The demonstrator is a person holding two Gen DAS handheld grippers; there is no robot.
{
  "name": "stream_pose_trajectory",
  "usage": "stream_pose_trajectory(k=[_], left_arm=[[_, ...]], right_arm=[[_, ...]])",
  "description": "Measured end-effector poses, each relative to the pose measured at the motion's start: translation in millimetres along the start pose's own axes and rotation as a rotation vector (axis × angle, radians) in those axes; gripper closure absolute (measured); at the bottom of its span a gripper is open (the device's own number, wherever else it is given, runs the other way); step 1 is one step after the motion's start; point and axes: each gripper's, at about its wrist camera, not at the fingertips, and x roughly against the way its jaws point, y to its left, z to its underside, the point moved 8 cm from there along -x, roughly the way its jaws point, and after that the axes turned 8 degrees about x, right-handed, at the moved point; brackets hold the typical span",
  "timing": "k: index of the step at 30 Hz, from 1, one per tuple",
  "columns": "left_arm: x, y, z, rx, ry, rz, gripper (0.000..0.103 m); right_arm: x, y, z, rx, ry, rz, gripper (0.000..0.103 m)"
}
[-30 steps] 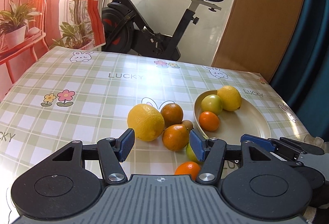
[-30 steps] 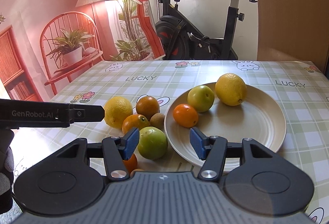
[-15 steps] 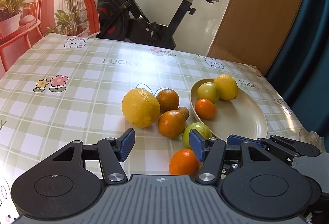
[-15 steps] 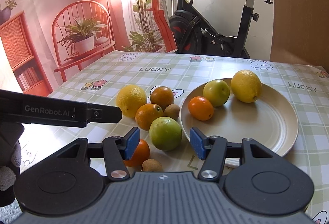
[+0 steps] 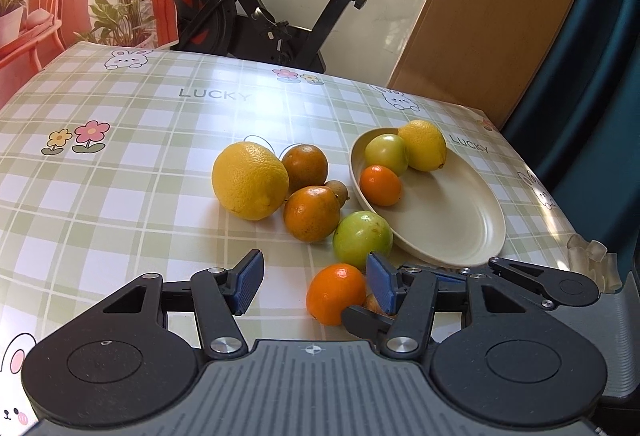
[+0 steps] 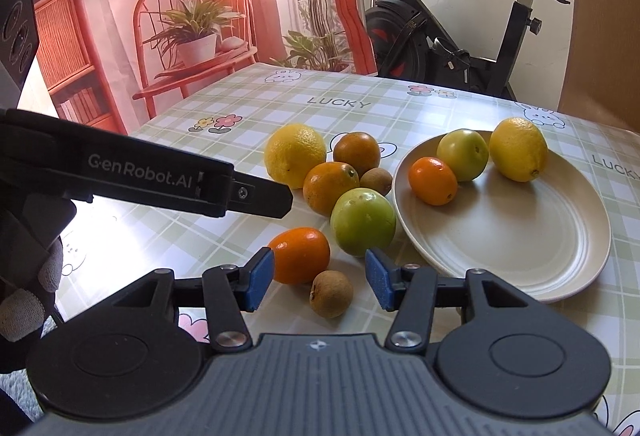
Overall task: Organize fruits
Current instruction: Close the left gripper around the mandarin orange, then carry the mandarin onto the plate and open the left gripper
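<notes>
Since a second ago both grippers have tipped lower toward the fruit, and the small brown fruit point(image 6: 331, 294) nearest the right wrist camera, hidden before, now shows.

The right gripper point(image 6: 319, 278) hovers over the checked tablecloth point(image 6: 248, 103) with its jaws closing. They are released, pressing on nothing. The small orange point(image 6: 300, 255) sits just ahead of its left blue pad and the brown fruit lies between the pads, untouched.

The left gripper point(image 5: 315, 280) has its jaws closing as well and grips nothing. The same small orange point(image 5: 336, 294) lies just inside its right pad.

Loose on the cloth are a large lemon point(image 6: 295, 155), two darker oranges point(image 6: 331, 187) point(image 6: 357, 153), another brown fruit point(image 6: 376, 181) and a green fruit point(image 6: 363, 222) touching the rim of the cream plate point(image 6: 520, 236). On the plate rest a small orange point(image 6: 433, 180), a green fruit point(image 6: 463, 155) and a lemon point(image 6: 519, 149).
</notes>
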Motion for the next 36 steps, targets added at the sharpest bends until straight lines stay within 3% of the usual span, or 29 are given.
stream_pose_trajectory(k=[4,11,14,21,28,36], left_arm=[[-4.5,-0.7,4.4,0.039,0.031,0.043,0.047],[-14.7,2.7,11.3,0.056,0.066,0.047,0.049],[-18.1,4.4,13.5,0.07,0.082,0.058,0.058],[-23.2,5.6,16.0,0.075,0.091,0.069,0.062],[-19.9,4.8,16.0,0.07,0.079,0.075,0.062],[-6.0,-11.8,-1.5,0.036,0.017,0.098,0.065]], right_arm=[[-8.5,4.6,-0.6,0.017,0.01,-0.029,0.049],[-23.0,9.1,0.2,0.051,0.031,-0.045,0.05],[-26.2,10.7,0.5,0.063,0.032,-0.057,0.051],[-32.8,14.9,0.9,0.077,0.039,-0.082,0.057],[-32.6,16.6,-0.1,0.071,0.033,-0.082,0.057],[-17.1,10.8,-12.6,0.055,-0.035,-0.055,0.057]])
